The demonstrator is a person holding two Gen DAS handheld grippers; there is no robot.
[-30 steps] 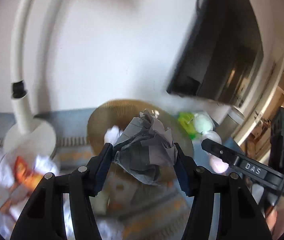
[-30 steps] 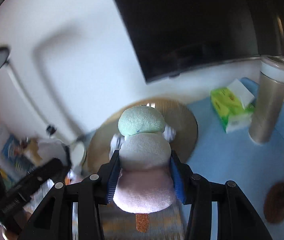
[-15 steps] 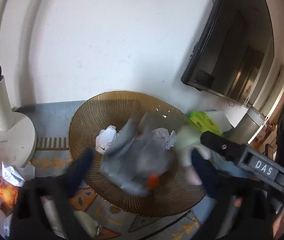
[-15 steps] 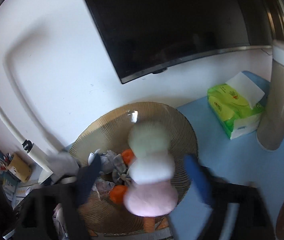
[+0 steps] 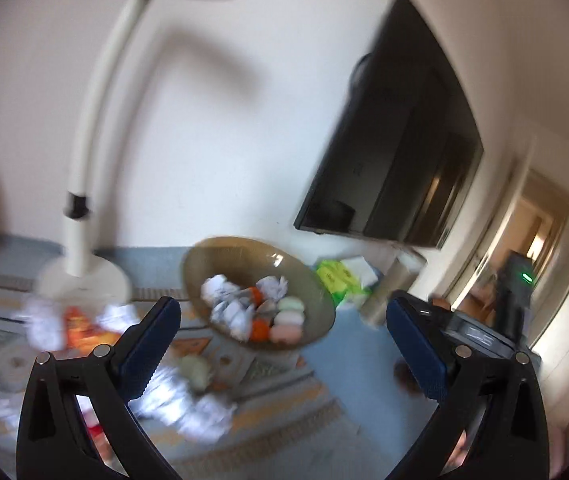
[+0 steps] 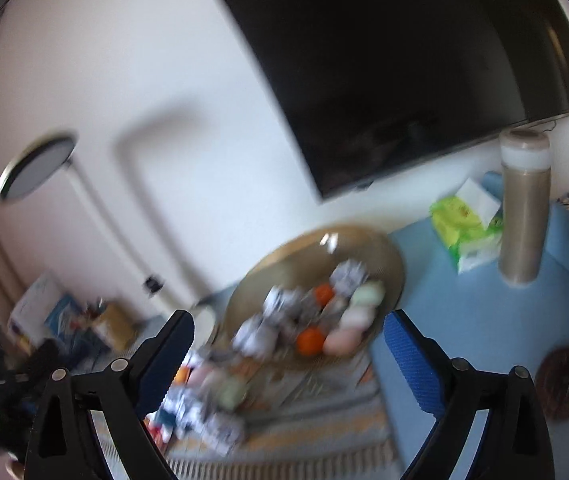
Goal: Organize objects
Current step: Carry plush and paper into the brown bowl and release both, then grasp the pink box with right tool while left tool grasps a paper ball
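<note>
Left tool (image 5: pixel 282 334): wide open, empty. Right tool (image 6: pixel 288 344): likewise. Bowl (image 5: pixel 224 252), frame centre: filled. Step: between picks. Next: paper wads (image 5: pixel 200 412), lower left.

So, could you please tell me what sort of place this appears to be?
Most likely a room in a home: a dark television hangs on the wall, a white floor lamp stands beside a patterned rug, and a doorway opens into another room.

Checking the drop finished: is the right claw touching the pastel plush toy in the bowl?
Apart. In the right wrist view, the right claw is open and empty, while the plush toy lies in the bowl beyond its fingertips.
</note>
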